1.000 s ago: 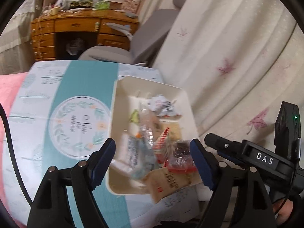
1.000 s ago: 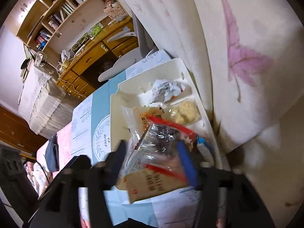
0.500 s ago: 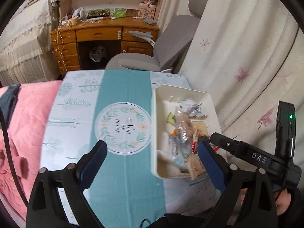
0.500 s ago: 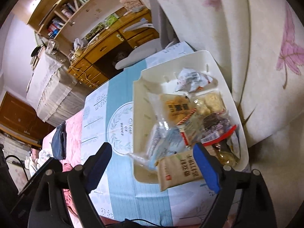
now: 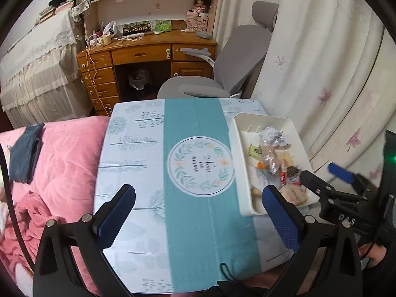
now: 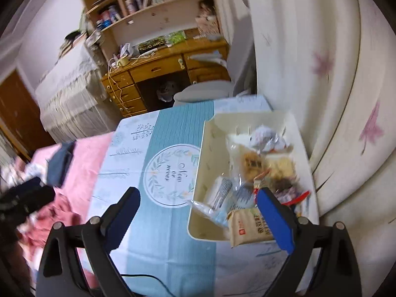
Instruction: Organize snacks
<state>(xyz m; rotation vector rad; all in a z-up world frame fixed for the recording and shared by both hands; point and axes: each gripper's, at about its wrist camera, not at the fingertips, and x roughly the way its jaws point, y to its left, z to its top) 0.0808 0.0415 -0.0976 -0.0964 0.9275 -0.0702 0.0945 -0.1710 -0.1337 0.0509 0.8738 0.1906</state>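
Note:
A white tray (image 5: 239, 133) sits on the right side of the table by the curtain, also in the right wrist view (image 6: 201, 173). It holds several wrapped snacks (image 5: 271, 156), among them a tan packet (image 6: 250, 226) that hangs over its near rim and a crumpled silver wrapper (image 6: 266, 137). My left gripper (image 5: 198, 212) is open and empty above the table's near middle. My right gripper (image 6: 198, 214) is open and empty, near the tray's front left corner; it also shows at the right of the left wrist view (image 5: 339, 185).
The table wears a teal and pale blue cloth (image 5: 188, 136) with a round wreath print. A pink quilt (image 5: 57, 163) lies to the left. A grey chair (image 5: 222, 74) and a wooden desk (image 5: 146, 54) stand behind. A curtain (image 5: 334, 74) hangs on the right.
Both grippers have pulled back and up from the tray. The right gripper, shut on a clear snack bag a second ago, is open and the bag lies in the tray.

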